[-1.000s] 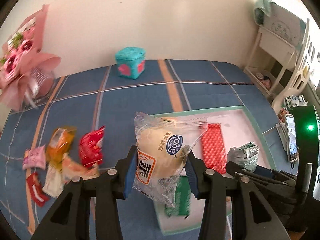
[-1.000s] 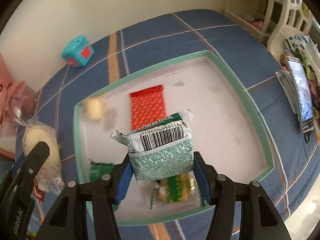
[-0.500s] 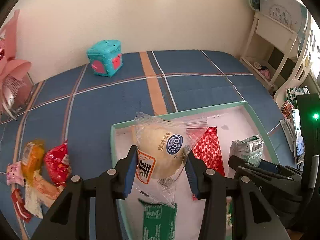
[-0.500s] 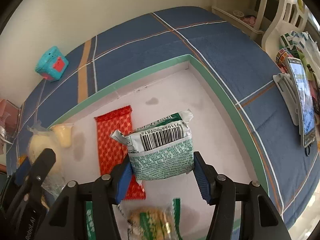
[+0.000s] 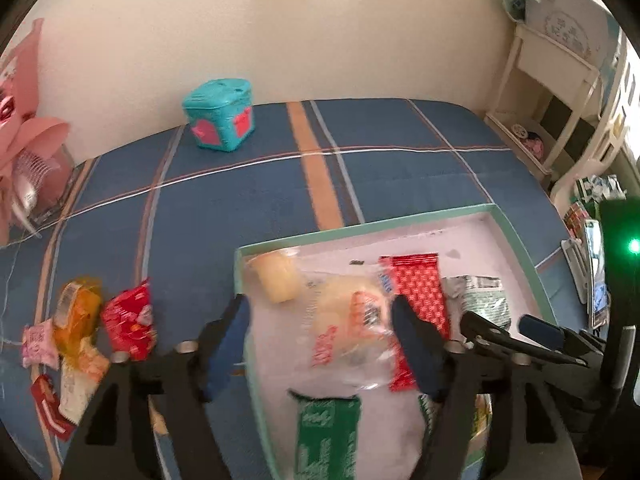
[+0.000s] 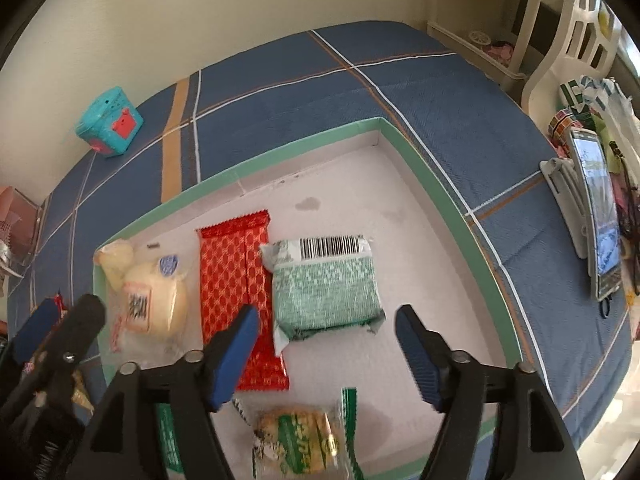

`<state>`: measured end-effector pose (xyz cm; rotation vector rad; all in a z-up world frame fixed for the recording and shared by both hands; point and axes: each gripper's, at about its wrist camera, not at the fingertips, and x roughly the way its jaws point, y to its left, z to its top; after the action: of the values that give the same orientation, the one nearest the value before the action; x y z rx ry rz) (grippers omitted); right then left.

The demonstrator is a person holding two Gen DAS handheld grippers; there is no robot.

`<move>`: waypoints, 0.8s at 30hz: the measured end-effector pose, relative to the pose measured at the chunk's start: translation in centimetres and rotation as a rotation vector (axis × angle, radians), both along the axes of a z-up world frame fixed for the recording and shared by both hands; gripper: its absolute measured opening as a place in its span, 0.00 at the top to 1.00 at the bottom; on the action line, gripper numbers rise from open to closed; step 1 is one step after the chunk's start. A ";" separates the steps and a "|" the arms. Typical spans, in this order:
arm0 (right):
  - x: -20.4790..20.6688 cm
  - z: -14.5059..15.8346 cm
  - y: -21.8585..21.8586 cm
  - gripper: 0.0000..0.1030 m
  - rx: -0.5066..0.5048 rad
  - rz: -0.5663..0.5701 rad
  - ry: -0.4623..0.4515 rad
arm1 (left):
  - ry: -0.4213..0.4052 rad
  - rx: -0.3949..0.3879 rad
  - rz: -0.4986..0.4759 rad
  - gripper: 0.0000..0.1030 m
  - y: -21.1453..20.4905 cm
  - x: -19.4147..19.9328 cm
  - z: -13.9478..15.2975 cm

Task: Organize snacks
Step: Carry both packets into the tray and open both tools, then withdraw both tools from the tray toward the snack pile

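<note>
Cream wall [image 5: 280, 32]; blue plaid bedspread [image 5: 248, 192]; white shelf [image 5: 552, 92]

One green-rimmed tray [image 6: 448, 200]. In it: one red wrapper [image 6: 240, 280], one green-patterned pack [image 6: 326, 288], one clear-bagged bun [image 6: 154, 300], one small yellow cup [image 6: 114, 256], two green-labelled packs [image 6: 296, 440] along the near edge. Beside the tray, roughly six loose snacks [image 5: 128, 320], too blurred to count surely. One teal box [image 5: 220, 120], one phone [image 6: 598, 208].
</note>
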<state>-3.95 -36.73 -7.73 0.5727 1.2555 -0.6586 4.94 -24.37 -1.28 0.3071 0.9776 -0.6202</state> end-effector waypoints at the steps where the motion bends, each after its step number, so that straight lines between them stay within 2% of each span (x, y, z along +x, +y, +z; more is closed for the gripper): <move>1: -0.2 0.1 0.2 0.16 0.000 0.000 0.003 | -0.001 0.003 0.011 0.21 0.4 0.1 0.1; 4: -0.6 0.4 1.1 0.13 0.001 0.008 0.009 | -0.003 0.019 0.055 0.18 2.4 0.4 0.5; 6: -0.8 0.6 1.8 0.09 0.002 0.020 0.011 | -0.010 0.025 0.087 0.12 3.8 0.5 0.6; 9: -1.0 1.0 3.2 0.06 0.011 0.046 0.001 | -0.012 0.031 0.129 0.11 6.0 0.5 0.7; 11: -1.0 1.3 4.0 0.00 0.017 0.061 -0.006 | -0.007 0.026 0.156 0.08 7.4 0.4 0.6; 13: -1.0 1.6 4.9 0.00 0.017 0.076 -0.018 | -0.005 0.020 0.184 0.05 8.9 0.4 0.7; 20: -0.9 3.4 8.1 0.00 -0.009 0.142 -0.054 | -0.035 -0.007 0.298 0.05 13.1 0.0 1.5; 24: -0.8 4.5 9.4 0.00 -0.026 0.161 -0.081 | -0.047 0.032 0.350 0.05 14.6 0.0 1.6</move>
<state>-4.73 -27.34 -3.25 0.4665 1.2018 -0.5113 4.93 -9.80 0.31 0.1717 0.9681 -0.2779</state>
